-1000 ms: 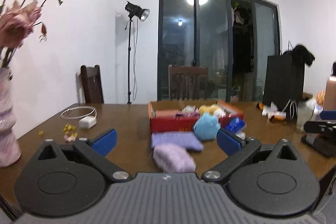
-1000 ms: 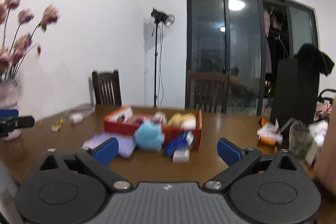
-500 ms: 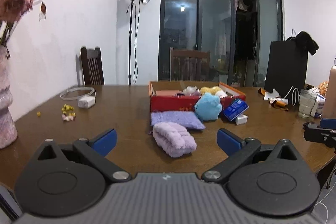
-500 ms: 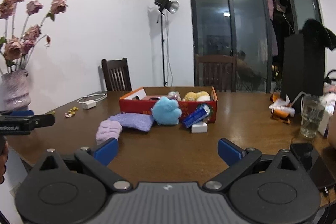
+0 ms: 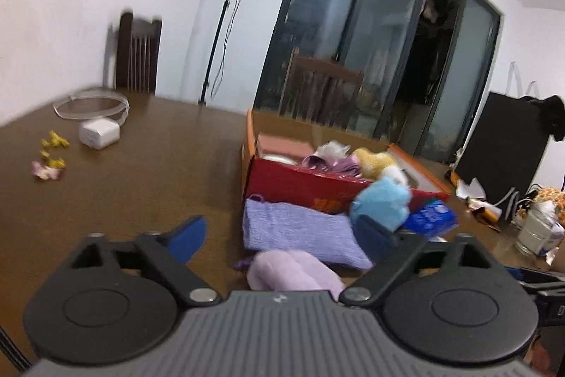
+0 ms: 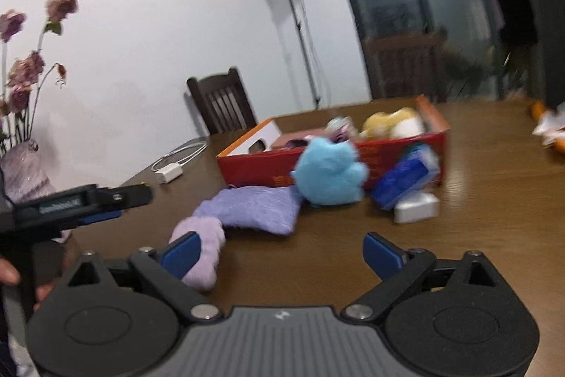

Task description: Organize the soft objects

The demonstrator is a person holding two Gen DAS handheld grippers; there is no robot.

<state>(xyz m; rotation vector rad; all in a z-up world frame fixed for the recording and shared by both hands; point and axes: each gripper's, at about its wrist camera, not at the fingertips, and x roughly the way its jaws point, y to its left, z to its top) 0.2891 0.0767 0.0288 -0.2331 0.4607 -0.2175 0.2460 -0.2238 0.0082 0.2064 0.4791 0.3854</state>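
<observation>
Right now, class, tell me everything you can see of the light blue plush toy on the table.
The light blue plush toy is a rounded, fluffy, fuzzy-looking lump with small stubby bumps; motion blur hides any face. It sits on the wooden table, outside the red box and against its front wall. The flat purple cloth lies beside it on one side, its edge meeting the toy's base, and a tilted blue packet stands close on the other. Neither gripper touches it.

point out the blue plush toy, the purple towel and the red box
blue plush toy point(image 6: 328, 174), right wrist view, middle of its fuzzy body
purple towel point(image 5: 300, 232), left wrist view, centre of the flat cloth
red box point(image 5: 300, 188), left wrist view, its red front wall
</observation>
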